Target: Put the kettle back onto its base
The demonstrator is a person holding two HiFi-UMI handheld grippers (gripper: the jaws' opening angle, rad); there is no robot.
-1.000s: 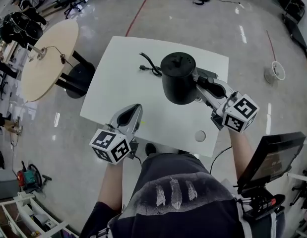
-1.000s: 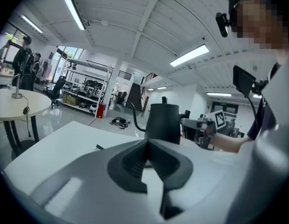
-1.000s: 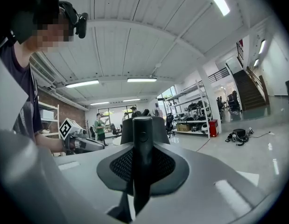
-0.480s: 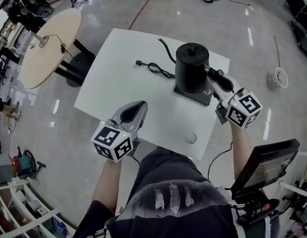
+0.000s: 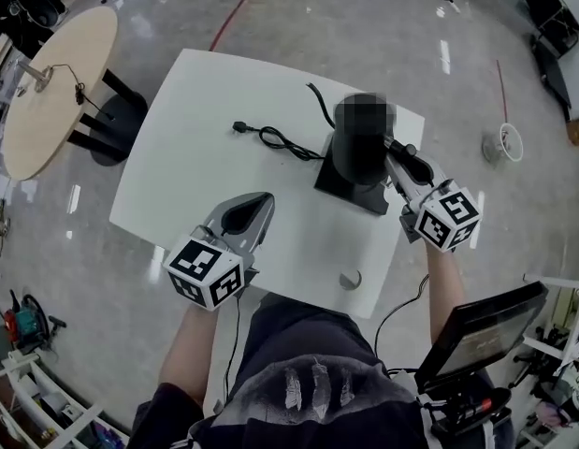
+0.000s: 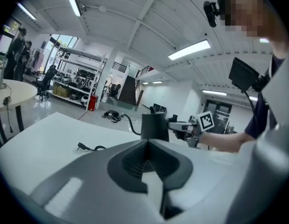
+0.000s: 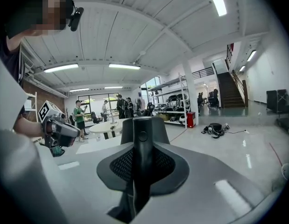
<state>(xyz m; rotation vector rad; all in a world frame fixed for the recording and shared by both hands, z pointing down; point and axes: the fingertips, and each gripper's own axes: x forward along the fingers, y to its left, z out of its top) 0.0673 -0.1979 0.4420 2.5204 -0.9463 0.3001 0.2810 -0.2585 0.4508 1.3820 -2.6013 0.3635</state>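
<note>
The black cylindrical electric kettle (image 5: 354,162) is right of centre in the head view, at the far right part of the white rectangular desk (image 5: 195,157). It stands upright over its flat black square base (image 5: 337,193). Its foot looks to meet the base, but from here I cannot tell whether it is fully seated.

The right claw (image 5: 394,160) comes in from the lower right and is clamped on the kettle's black handle (image 7: 139,167). In the right gripper view the handle fills the slot between the two jaws, with the kettle body (image 7: 144,127) just beyond.

A thin black power cord (image 5: 282,139) runs left from the base across the desk and ends in a plug (image 5: 239,126) lying loose, left of the kettle.

The left claw (image 5: 257,205) hangs over the near edge of the desk, lower left of centre, well apart from the kettle. Its jaws are together with nothing between them. In the left gripper view the kettle (image 6: 153,126) sits beyond the jaw tips.

A small grey round disc (image 5: 350,279) is set in the desk near its front right corner. A round pale wooden table (image 5: 46,92) stands on the floor at the upper left, and a dark monitor (image 5: 481,330) is at the lower right.
</note>
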